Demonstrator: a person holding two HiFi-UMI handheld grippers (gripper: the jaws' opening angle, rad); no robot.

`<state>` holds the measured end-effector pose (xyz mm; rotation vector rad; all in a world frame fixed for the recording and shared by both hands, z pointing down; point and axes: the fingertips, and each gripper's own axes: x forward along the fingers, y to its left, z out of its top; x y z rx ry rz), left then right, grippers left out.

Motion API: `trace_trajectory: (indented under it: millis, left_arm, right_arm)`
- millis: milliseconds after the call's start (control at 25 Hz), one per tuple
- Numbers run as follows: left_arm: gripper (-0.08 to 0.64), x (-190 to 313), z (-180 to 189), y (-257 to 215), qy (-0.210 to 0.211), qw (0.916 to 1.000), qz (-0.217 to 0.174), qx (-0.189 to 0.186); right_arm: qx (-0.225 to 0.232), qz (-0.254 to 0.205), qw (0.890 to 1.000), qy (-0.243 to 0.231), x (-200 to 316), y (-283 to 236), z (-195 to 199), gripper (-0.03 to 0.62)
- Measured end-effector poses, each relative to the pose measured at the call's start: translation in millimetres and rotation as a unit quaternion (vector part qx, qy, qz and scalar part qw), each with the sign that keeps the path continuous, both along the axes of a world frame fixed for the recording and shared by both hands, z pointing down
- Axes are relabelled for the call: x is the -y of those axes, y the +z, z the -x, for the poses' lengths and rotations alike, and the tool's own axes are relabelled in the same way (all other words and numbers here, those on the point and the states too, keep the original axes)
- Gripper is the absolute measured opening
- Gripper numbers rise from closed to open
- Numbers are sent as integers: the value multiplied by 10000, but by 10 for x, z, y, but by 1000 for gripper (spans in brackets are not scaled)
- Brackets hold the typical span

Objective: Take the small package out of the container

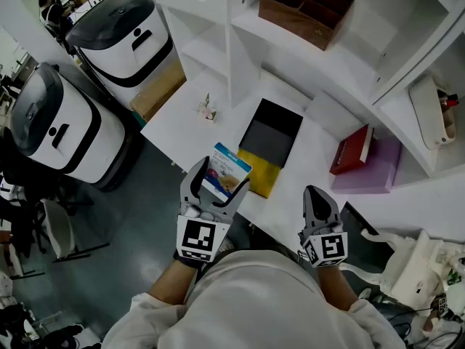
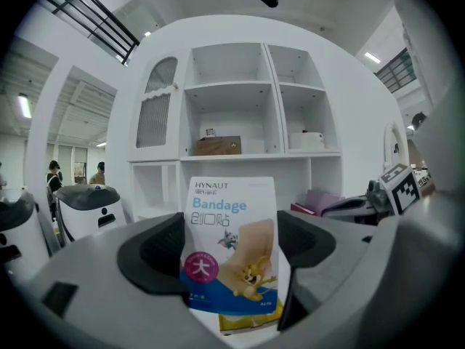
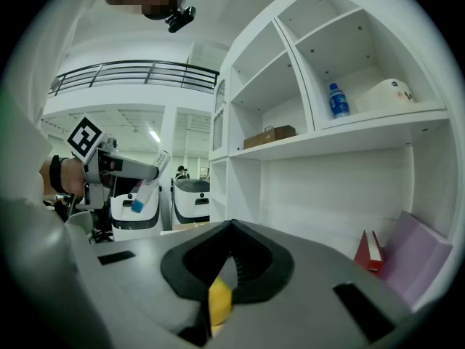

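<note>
The small package is a white and blue bandage packet with a cartoon print. My left gripper is shut on its lower part and holds it upright, lifted above the table's front edge. Just behind it lies the container, a flat open box with a black half and a yellow half. A strip of the yellow half shows below the packet. My right gripper hovers over the front edge to the right of the container, jaws shut with nothing held.
A white shelf unit rises behind the table. On it are a brown wooden box, a white bag, a red book and a purple folder. A small figurine stands at the back left. Two white robots stand at left.
</note>
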<state>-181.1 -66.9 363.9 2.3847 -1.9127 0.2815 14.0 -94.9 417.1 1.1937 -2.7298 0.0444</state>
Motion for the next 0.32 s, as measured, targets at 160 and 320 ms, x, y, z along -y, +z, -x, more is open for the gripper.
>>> trace_trajectory:
  millis: [160,320]
  left_arm:
    - [400,-11,-10,9,-3,10000,17,9]
    - [400,1,-26,20,-1,10000,19,35]
  right_arm:
    - [22,-7,10000,5,-4,-10,-13,25]
    - [43,-13,10000,18,5,0,-38,25]
